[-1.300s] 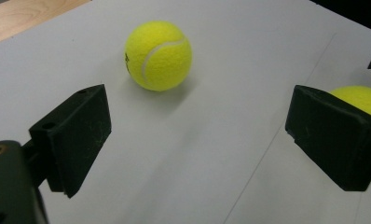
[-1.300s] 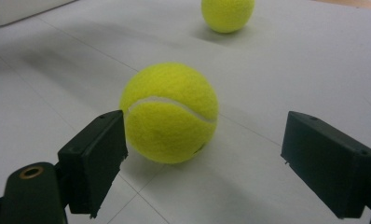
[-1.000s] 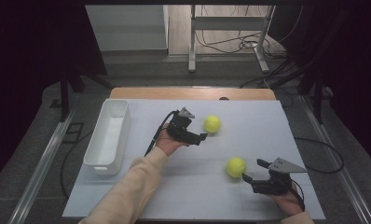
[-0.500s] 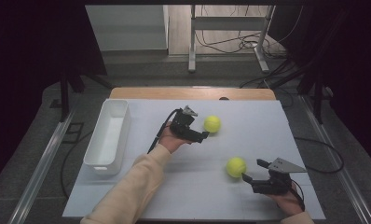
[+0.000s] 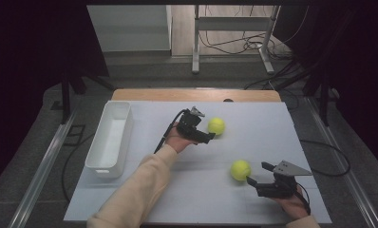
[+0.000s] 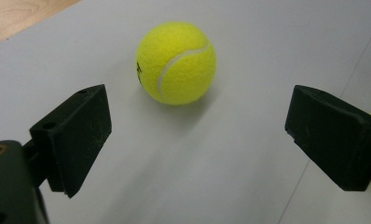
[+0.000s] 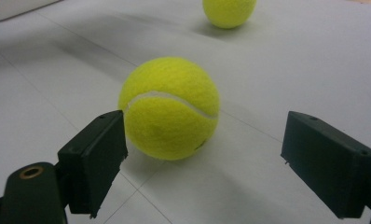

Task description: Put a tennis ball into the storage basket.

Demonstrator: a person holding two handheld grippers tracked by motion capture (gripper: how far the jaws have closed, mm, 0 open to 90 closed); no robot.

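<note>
Jaws of my left gripper (image 6: 197, 140) stand wide apart and hold nothing. Ahead of them, not yet between them, the far tennis ball (image 6: 176, 63) lies on the white table (image 6: 221, 177), a little left of the middle of the gap in the left gripper view. From the high view I see this left gripper (image 5: 207, 137) near the middle of the table, with the same ball (image 5: 216, 126) just beside its tips, on the side away from me.

My right gripper (image 7: 202, 163) is spread wide as well. The near tennis ball (image 7: 169, 108) sits at the mouth of the gap, close against the left jaw in the right gripper view; I cannot tell if it touches this jaw. The other jaw is well apart from it. In the high view the right gripper (image 5: 258, 173) is at the near right part of the table and its ball (image 5: 240, 169) is just at the tips.

Both balls rest on the table, well apart from each other. A white tray (image 5: 94, 164) stands along the left side of the table, away from both balls.
</note>
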